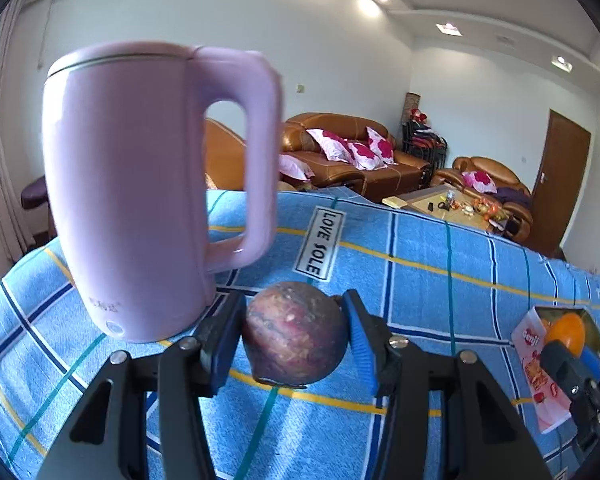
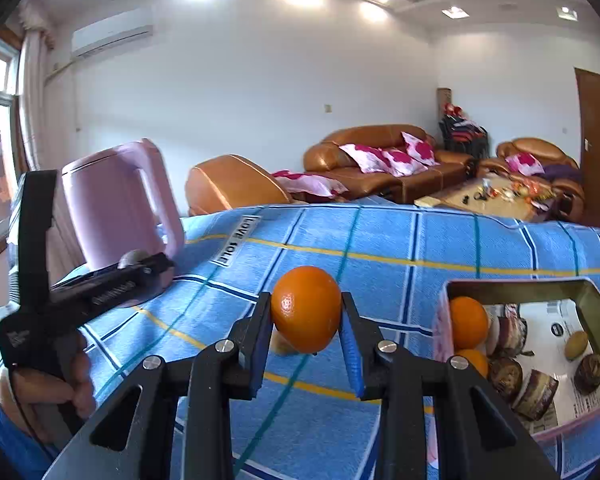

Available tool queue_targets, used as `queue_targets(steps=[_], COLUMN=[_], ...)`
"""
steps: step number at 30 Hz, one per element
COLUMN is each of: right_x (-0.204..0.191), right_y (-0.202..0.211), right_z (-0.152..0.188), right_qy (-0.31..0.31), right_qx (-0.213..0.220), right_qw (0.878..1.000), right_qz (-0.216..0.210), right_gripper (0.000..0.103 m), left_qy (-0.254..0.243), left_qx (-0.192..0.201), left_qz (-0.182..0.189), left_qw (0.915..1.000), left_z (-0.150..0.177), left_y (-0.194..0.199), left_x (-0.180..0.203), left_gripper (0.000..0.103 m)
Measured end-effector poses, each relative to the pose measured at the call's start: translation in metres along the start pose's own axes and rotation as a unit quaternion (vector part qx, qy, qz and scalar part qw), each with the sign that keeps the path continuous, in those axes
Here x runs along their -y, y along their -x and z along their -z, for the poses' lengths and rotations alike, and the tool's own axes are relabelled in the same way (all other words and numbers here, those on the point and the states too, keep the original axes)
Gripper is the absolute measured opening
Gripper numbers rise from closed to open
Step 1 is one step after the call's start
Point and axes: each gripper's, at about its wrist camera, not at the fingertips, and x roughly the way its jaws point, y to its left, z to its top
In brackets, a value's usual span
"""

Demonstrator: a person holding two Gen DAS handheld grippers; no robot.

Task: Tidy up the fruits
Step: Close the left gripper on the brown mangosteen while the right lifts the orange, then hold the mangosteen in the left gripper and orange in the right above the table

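My left gripper (image 1: 296,340) is shut on a dull purple-brown round fruit (image 1: 296,334), held just above the blue checked cloth (image 1: 420,292). My right gripper (image 2: 306,320) is shut on an orange (image 2: 306,308), also a little above the cloth. An open pink box (image 2: 440,332) at the right holds two oranges (image 2: 468,322) and several dark purple and brown fruits (image 2: 536,394). In the left wrist view the box (image 1: 528,344) and the held orange (image 1: 566,332) show at the far right. In the right wrist view the left gripper (image 2: 144,260) shows at the left.
A tall pink kettle (image 1: 140,192) with a handle stands on the cloth close to the left of my left gripper; it also shows in the right wrist view (image 2: 116,208). Brown sofas (image 2: 380,164) and a low table (image 2: 488,200) lie beyond the cloth's far edge.
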Motion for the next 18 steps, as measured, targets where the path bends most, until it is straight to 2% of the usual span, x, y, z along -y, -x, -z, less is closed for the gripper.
queue_targets(steps=[3, 4, 12, 18], right_x=[-0.017, -0.022, -0.066, -0.070], right_y=[-0.002, -0.002, 0.008, 0.010], right_z=[0.005, 0.006, 0.015, 0.017], right_qy=[0.047, 0.056, 0.130, 0.135], right_qx=[0.004, 0.005, 0.018, 0.017], right_qw=[0.998, 0.998, 0.991, 0.991], right_qz=[0.037, 0.039, 0.007, -0.001], right_gripper=[0.034, 0.034, 0.034, 0.034], left_qy=[-0.013, -0.014, 0.005, 0.012], left_qx=[0.003, 0.004, -0.004, -0.010], left_qz=[-0.006, -0.008, -0.035, -0.043], left_qw=[0.9999, 0.9999, 0.9994, 0.9989], left_z=[0.001, 0.000, 0.006, 0.011], left_y=[0.001, 0.001, -0.001, 0.000], left_x=[0.004, 0.005, -0.009, -0.011], left_gripper=[0.052, 0.052, 0.052, 0.052])
